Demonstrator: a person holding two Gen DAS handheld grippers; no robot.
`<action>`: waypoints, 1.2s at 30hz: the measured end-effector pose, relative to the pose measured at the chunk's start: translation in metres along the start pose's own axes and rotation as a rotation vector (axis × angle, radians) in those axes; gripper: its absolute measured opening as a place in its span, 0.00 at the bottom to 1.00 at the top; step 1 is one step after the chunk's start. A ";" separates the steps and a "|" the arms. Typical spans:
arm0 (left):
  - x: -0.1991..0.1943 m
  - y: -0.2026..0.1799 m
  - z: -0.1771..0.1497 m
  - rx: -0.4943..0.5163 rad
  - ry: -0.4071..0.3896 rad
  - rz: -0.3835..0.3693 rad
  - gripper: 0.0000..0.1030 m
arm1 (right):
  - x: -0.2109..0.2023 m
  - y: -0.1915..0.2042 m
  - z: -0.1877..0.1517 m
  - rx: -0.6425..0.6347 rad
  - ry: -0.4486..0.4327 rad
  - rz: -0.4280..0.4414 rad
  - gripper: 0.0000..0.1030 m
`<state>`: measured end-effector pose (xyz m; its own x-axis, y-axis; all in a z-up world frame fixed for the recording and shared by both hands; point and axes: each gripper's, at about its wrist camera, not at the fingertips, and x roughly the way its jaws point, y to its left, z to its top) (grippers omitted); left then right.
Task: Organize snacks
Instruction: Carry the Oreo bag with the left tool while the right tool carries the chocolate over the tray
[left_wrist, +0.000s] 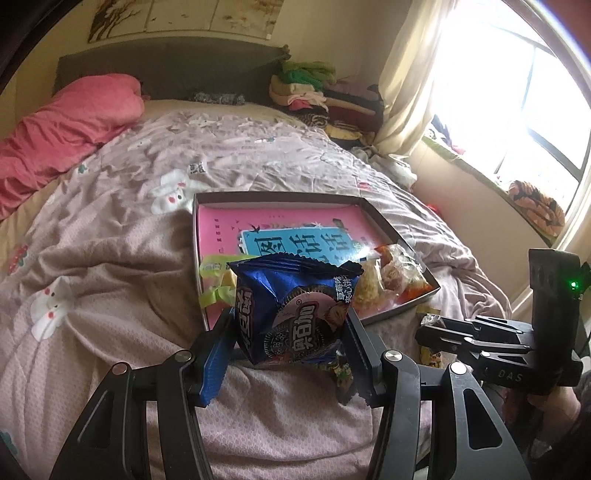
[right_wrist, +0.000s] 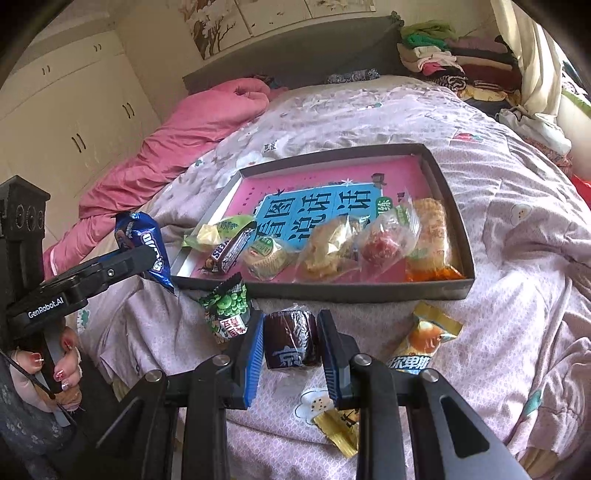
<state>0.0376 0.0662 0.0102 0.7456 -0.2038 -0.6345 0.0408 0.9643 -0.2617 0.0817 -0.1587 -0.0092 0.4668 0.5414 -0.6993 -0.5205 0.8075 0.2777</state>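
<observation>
Bed scene, two wrist views. A shallow dark tray (right_wrist: 458, 288) with low walls rests on the floral bedspread (right_wrist: 517, 206); its floor is a pink-and-blue printed sheet, bare across the far half. A row of wrapped snacks lies along the near wall: a green-wrapped piece (right_wrist: 218, 230), a dark chocolate bar (right_wrist: 231, 251), several clear-wrapped pieces, and an orange-and-clear packet (right_wrist: 428, 236) against the right wall. Open bedspread surrounds the tray on the far, left and right sides.

Left gripper (left_wrist: 290, 332): jaws clamped on a blue biscuit packet (left_wrist: 295, 310), held clear of the bedspread just before the tray's near left corner.

Right gripper (right_wrist: 290, 343): jaws closed on a small dark-wrapped snack (right_wrist: 290, 339), just short of the tray's near wall; whether the snack rests on the bedspread cannot be told.

Loose on the bedspread near the right gripper: a green pea packet (right_wrist: 225, 310) to its left, an orange-and-gold packet (right_wrist: 424, 339) to its right, a small gold packet (right_wrist: 341, 430) beneath the right finger. A hand (right_wrist: 44, 373) grips the left gripper's handle.
</observation>
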 end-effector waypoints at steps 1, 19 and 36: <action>-0.001 0.000 0.000 0.000 -0.003 -0.002 0.56 | -0.001 0.000 0.001 -0.004 -0.003 -0.008 0.28; -0.003 -0.001 0.002 -0.006 -0.050 -0.002 0.56 | -0.011 -0.004 0.030 -0.008 -0.101 -0.029 0.28; 0.013 0.000 0.019 0.010 -0.038 0.018 0.56 | -0.012 -0.008 0.048 0.000 -0.159 -0.035 0.28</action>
<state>0.0597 0.0672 0.0153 0.7710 -0.1800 -0.6109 0.0338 0.9694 -0.2430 0.1143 -0.1601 0.0288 0.5920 0.5428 -0.5957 -0.5019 0.8266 0.2545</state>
